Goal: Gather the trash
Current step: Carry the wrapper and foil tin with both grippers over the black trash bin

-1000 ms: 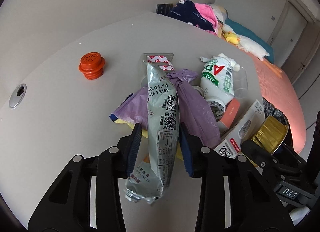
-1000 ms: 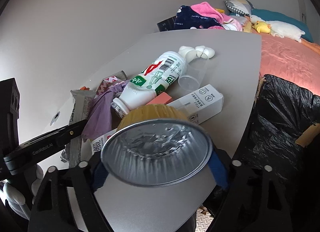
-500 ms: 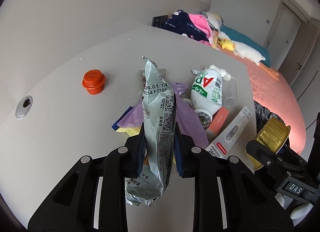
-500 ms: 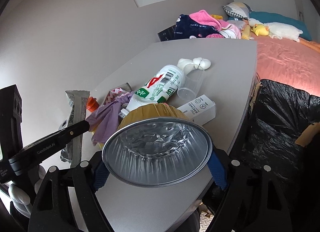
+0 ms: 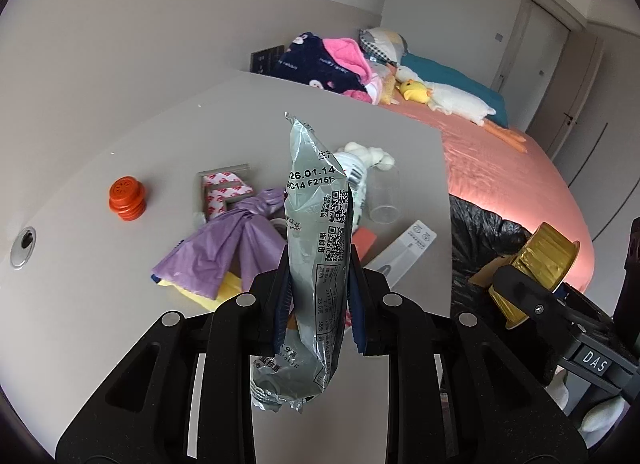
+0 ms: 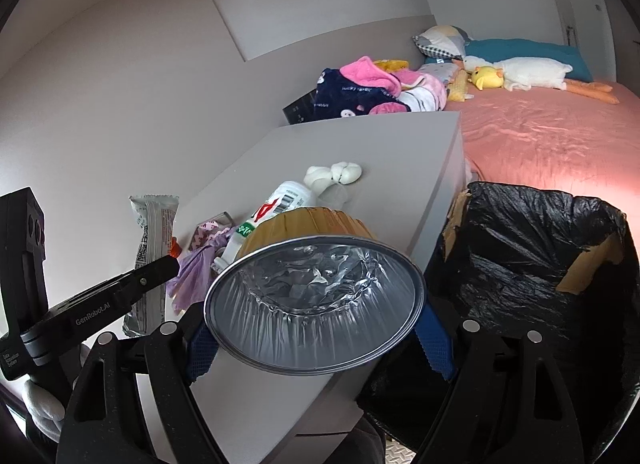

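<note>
both tools have risen off the bench (image 5: 120,288) since a second ago. left tool (image 5: 318,304) grips a crinkled silver wrapper (image 5: 316,232) upright; right tool (image 6: 320,340) clamps a gold foil cup (image 6: 316,304), black bin bag (image 6: 532,264) at three o'clock.

Silver snack wrapper (image 5: 316,248): crumpled, printed date and QR codes, upright, pinched mid-length, off the table. Foil cup (image 6: 316,304): gold outside, silver inside, tipped on its side, clamped. Black-lined bin (image 6: 532,272) at 3 o'clock of the cup, open.
</note>
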{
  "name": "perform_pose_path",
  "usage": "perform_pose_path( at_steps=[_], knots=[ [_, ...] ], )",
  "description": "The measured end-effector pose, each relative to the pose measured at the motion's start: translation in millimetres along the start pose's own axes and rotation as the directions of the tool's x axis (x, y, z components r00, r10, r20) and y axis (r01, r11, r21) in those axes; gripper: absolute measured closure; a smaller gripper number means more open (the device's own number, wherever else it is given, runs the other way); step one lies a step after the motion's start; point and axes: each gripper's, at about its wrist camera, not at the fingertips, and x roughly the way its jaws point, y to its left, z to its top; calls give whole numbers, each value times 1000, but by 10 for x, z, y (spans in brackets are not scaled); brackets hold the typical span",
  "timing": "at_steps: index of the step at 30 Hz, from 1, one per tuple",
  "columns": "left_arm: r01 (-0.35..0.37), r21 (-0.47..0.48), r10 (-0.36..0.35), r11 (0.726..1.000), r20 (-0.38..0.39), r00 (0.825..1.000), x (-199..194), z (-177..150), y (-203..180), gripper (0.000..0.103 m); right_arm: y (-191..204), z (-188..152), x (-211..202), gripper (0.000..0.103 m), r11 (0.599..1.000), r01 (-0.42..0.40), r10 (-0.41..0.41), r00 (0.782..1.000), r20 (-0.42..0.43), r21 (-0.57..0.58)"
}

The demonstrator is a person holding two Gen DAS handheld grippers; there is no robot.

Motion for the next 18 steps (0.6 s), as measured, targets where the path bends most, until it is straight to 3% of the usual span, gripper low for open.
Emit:
perform_pose_path(
  at_steps=[18],
  knots=[
    [159, 134, -155, 978, -42, 987, 262, 101, -891, 79, -710, 94, -541, 20, 984, 125, -138, 985, 100, 131]
  ],
)
